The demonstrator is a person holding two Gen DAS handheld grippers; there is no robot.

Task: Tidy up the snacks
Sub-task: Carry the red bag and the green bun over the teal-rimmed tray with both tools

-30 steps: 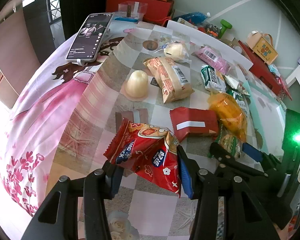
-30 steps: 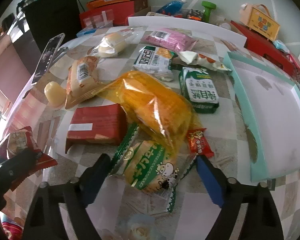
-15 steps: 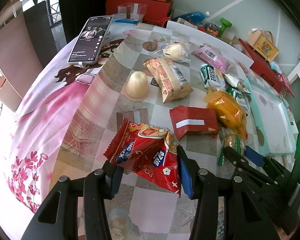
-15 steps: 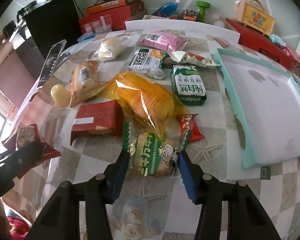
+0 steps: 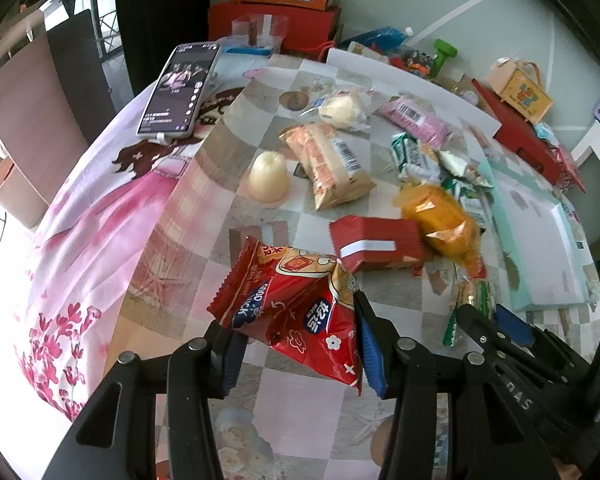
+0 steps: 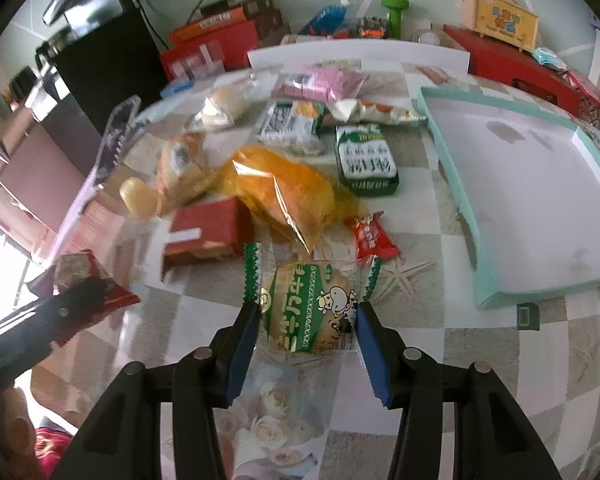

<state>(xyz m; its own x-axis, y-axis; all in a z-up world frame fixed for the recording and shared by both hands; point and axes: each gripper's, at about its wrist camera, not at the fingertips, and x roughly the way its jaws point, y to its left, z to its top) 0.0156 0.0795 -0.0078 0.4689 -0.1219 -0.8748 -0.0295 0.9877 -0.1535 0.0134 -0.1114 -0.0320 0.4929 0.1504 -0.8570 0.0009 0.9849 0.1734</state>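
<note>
My left gripper point(image 5: 296, 344) pinches a red snack bag point(image 5: 292, 304); my right gripper point(image 6: 308, 340) clamps a green-and-white bun packet point(image 6: 310, 310), teal tray point(image 6: 452, 168) ahead-right.

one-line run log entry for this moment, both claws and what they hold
left claw: shut on red snack bag | right claw: just closed on green cow-print packet | teal tray: empty

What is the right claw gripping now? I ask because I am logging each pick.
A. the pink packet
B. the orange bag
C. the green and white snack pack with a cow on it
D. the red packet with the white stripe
C: in the right wrist view the right claw has its blue pads pressed on both sides of the green and white snack pack.
</note>
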